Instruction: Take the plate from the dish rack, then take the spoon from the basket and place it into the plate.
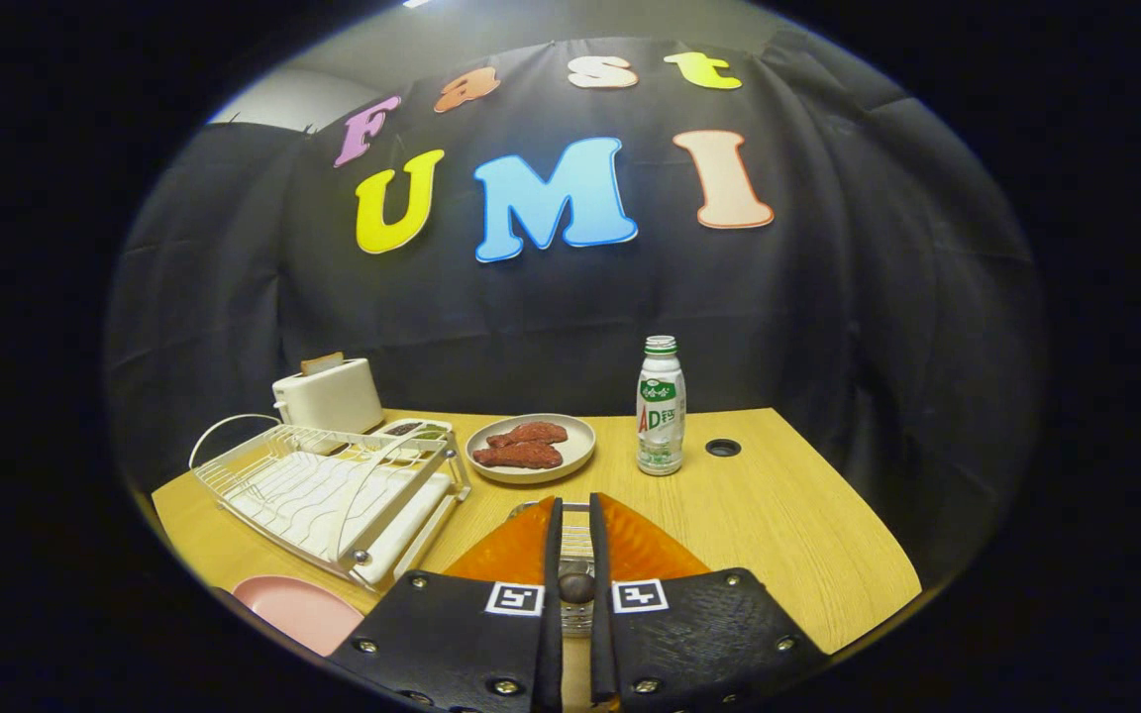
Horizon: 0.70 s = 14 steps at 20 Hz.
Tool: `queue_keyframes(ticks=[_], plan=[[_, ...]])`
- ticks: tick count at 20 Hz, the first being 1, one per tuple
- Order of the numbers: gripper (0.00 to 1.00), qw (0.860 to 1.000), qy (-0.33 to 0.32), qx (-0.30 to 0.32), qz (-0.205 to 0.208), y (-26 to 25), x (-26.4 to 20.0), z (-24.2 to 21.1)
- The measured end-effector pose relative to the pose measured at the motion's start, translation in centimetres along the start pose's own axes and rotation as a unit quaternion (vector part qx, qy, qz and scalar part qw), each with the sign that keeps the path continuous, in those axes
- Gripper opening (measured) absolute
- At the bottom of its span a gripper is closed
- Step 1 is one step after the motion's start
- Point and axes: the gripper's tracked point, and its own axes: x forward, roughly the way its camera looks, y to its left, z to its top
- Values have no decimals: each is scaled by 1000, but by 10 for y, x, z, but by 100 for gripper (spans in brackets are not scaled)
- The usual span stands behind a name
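My gripper [575, 515] hangs over a small wire basket [576, 543] that shows in the narrow slot between the fingers. The fingers stand nearly together, and a dark rounded spoon end [575, 586] sits pinched between them, touching both. The rest of the spoon is hidden by the fingers. A pink plate [299, 609] lies flat on the wooden table [788, 535], left of the fingers and just in front of the white dish rack [333, 485]. The rack holds no plate.
A beige dish with two pieces of red meat [531, 448] sits just beyond the basket. A white drink bottle [661, 406] stands to its right, near a cable hole [723, 448]. A white toaster [328, 394] stands behind the rack.
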Motion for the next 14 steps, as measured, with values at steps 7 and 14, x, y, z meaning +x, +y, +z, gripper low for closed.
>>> queue_keyframes(ticks=[7, 14], plan=[[7, 999, -4, -14, -30, -6, -8, 40], [7, 999, -28, -29, -32, 4, -35, 93]])
